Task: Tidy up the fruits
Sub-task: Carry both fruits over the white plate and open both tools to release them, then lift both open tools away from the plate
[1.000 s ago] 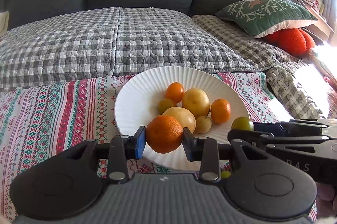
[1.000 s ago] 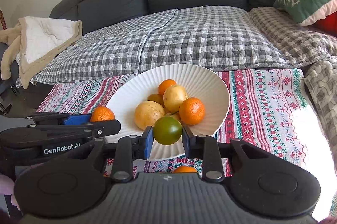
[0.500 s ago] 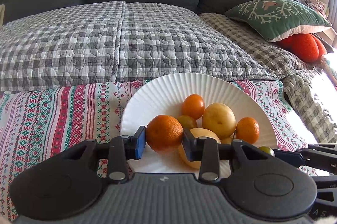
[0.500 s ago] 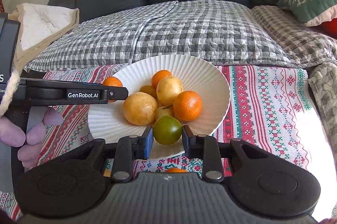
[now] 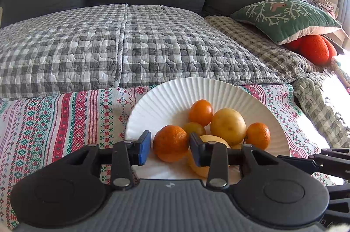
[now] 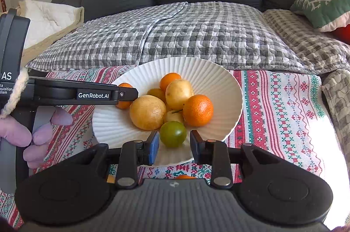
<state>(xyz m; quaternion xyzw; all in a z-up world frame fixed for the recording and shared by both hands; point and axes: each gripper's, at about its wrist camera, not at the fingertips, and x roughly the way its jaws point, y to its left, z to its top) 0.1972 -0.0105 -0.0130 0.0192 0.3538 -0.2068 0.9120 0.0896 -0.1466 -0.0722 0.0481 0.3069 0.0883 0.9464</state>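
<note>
Both grippers, left (image 5: 170, 150) and right (image 6: 172, 144), have just been opening (pads now clear of the orange (image 5: 171, 143) and green fruit (image 6: 173, 134)), so back out slowly without nudging the pile on the plate (image 6: 218, 72).

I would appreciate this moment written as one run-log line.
left gripper: jaws just opening, orange between | right gripper: jaws just opening, green fruit freed | both over white plate

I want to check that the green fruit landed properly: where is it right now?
In the right wrist view the green fruit lies at the near edge of the white plate, between the right gripper's just-opened jaws, in front of the yellow fruit.
</note>
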